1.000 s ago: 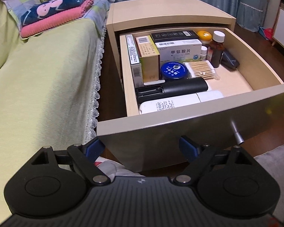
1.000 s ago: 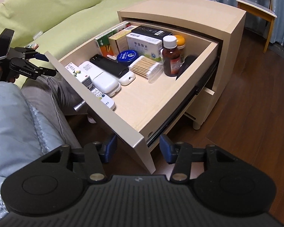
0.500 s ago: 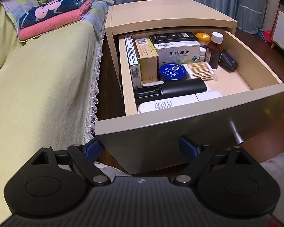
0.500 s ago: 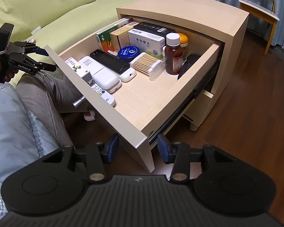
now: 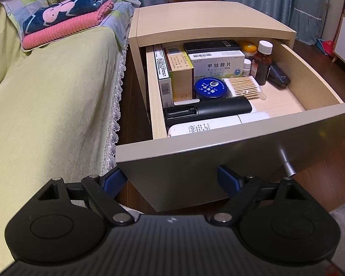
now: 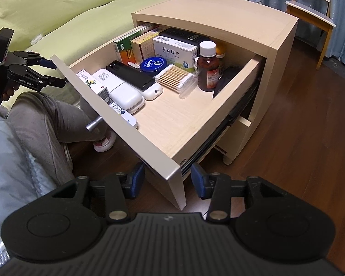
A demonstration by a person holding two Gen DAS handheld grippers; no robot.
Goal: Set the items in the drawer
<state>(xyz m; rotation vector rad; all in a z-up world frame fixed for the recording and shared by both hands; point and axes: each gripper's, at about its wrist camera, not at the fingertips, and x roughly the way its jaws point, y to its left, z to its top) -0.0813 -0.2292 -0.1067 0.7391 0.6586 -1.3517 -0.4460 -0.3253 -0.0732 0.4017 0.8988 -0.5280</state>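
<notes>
both views have eased back and up a touch from the drawer (image 5: 253, 135) since a second ago, so its front panel sits lower in the left wrist view and the nightstand (image 6: 218, 16) looks a shade further off in the right. nothing inside the drawer has shifted.

left tongs (image 5: 172, 179) stand apart and empty, just in front of the drawer's front panel. right tongs (image 6: 168, 179) are apart too, empty, at the drawer's near corner.

and the drawer is pulled right out and well stocked: medicine boxes (image 5: 216, 65) at the back, a brown bottle (image 6: 208, 71) standing upright beside them, a blue tin (image 5: 210, 88), a pack of cotton swabs (image 6: 176, 78), a black remote (image 5: 207, 110) and white remotes (image 6: 117, 89) up against the front panel. by my read the loading is done, or close to it, and closing is what's left.

so where's the risk? that bottle. it's tall and narrow, and a sharp shove on the drawer could tip it onto the swabs. the upright boxes at the back come close to the nightstand top, and anything standing proud could catch on the way in. the metal knob (image 6: 94, 124) juts out from the front panel near the person's knee (image 6: 34, 105), an easy thing to knock. a push at one corner only could rack the drawer on its runners.
</notes>
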